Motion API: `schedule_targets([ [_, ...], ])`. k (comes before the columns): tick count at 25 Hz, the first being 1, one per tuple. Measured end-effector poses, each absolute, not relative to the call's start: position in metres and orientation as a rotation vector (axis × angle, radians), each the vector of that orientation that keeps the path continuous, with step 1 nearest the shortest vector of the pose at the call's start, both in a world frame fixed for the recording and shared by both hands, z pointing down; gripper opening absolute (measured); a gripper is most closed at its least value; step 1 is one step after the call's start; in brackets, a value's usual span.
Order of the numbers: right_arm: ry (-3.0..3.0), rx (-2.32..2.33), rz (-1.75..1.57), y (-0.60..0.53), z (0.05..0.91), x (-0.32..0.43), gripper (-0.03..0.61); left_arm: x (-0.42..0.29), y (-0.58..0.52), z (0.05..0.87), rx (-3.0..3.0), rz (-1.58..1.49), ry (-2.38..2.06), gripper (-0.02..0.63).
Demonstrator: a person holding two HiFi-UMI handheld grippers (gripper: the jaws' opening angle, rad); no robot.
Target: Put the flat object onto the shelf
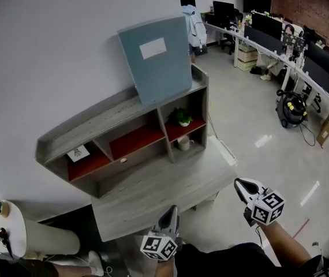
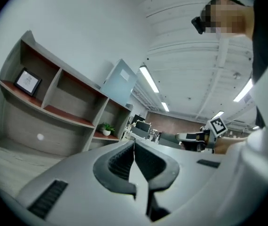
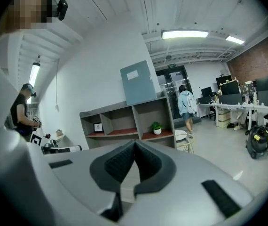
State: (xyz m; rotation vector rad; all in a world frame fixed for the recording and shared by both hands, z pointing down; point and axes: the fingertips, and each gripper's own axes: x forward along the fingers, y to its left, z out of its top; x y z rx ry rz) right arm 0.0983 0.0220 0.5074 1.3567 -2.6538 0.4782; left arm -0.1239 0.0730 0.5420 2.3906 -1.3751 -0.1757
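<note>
A flat grey-blue folder [image 1: 156,57] with a white label stands upright on top of the grey shelf unit [image 1: 95,126], leaning against the white wall. It also shows in the left gripper view as the folder [image 2: 120,84] and in the right gripper view as the folder [image 3: 137,83]. My left gripper [image 1: 171,211] is shut and empty, low over the desk's near edge. My right gripper [image 1: 242,184] is shut and empty too, off the desk's right end. Both are well away from the folder.
The shelf has red-floored compartments holding a small framed picture [image 1: 78,153], a potted plant [image 1: 182,118] and a white cup [image 1: 183,143]. A grey desk [image 1: 164,189] stands in front. A round white side table [image 1: 6,227] is at the lower left. A person [image 1: 194,27] stands by the doorway.
</note>
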Motion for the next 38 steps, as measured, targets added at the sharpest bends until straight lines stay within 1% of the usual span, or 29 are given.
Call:
schedule_targets([
  [4, -2.689, 1.284, 0.412, 0.061, 0.511, 0.163, 0.0, -0.065, 0.111, 0.542, 2.35, -0.138, -1.516, 0.012],
  [8, -2.709, 1.238, 0.42, 0.106, 0.513, 0.234, 0.0, -0.016, 0.16, 0.543, 2.306, -0.099, -1.632, 0.012],
  [11, -2.703, 1.185, 0.425, 0.131, 0.524, 0.271, 0.0, 0.023, 0.191, 0.542, 2.269, -0.087, -1.689, 0.012],
  [14, -2.722, 1.18, 0.429, 0.149, 0.528, 0.294, 0.0, 0.062, 0.22, 0.541, 2.236, -0.076, -1.737, 0.012],
  [19, -2.747, 1.178, 0.281, 0.162, 0.525, 0.303, 0.0, 0.108, 0.26, 0.544, 2.21, -0.037, -1.827, 0.012],
  [28, -2.774, 1.155, 0.265, 0.182, 0.521, 0.29, 0.0, 0.086, 0.282, 0.54, 2.13, -0.066, -1.963, 0.012],
  [38, -2.76, 1.178, 0.252, 0.2, 0.533, 0.28, 0.0, 0.073, 0.282, 0.529, 2.149, -0.067, -2.031, 0.012],
])
